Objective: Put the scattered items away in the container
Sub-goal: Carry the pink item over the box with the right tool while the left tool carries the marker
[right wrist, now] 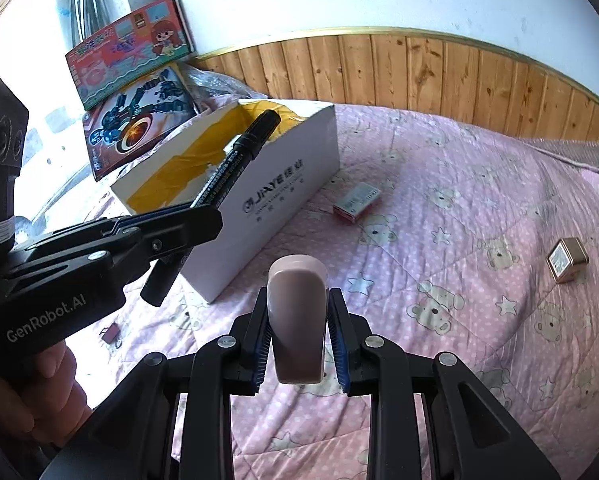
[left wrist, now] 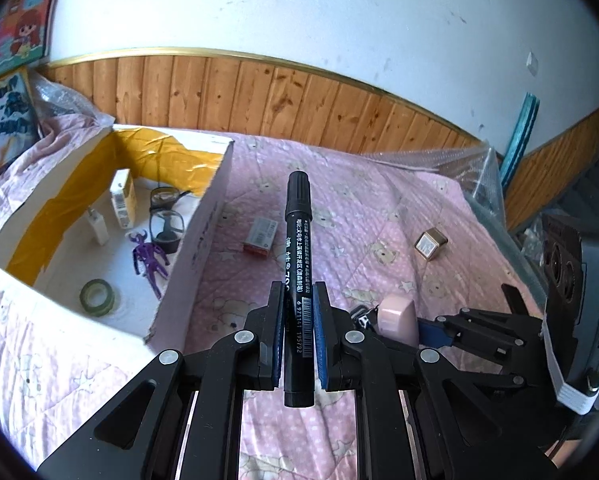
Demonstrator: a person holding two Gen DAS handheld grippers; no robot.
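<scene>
Two items are in hand at once, so the step under way looks like the carry to the container. The left gripper (left wrist: 298, 312) is clenched on a black marker pen with white print (left wrist: 297, 240), its capped end pointing away toward twelve o'clock. The right gripper (right wrist: 297, 320) grasps a pale pink rounded plastic block (right wrist: 297, 320), pads pressing on both its flanks.

In the left wrist view the white cardboard box lined with yellow tape (left wrist: 203, 240) sits at about ten o'clock from the marker. It already holds a roll of green tape (left wrist: 96, 297), a purple toy figure (left wrist: 149, 258), dark-framed glasses (left wrist: 165, 216) and a small white carton (left wrist: 122, 200). From the right wrist view the box stands at eleven o'clock, and the marker hangs over its near rim.

Left on the pink bear-print quilt (right wrist: 459, 200) are a flat red-and-white packet (right wrist: 357, 201) at one o'clock, a small gold-edged cube (right wrist: 567, 260) at three o'clock, and a small dark clip (right wrist: 110, 332) at nine o'clock.

Next, I judge, each gripper needs to travel over the open top of the box, well inside the walls, before it lets go. The marker's length calls for care: it should be lowered clear of the rim so it does not tip out.
</scene>
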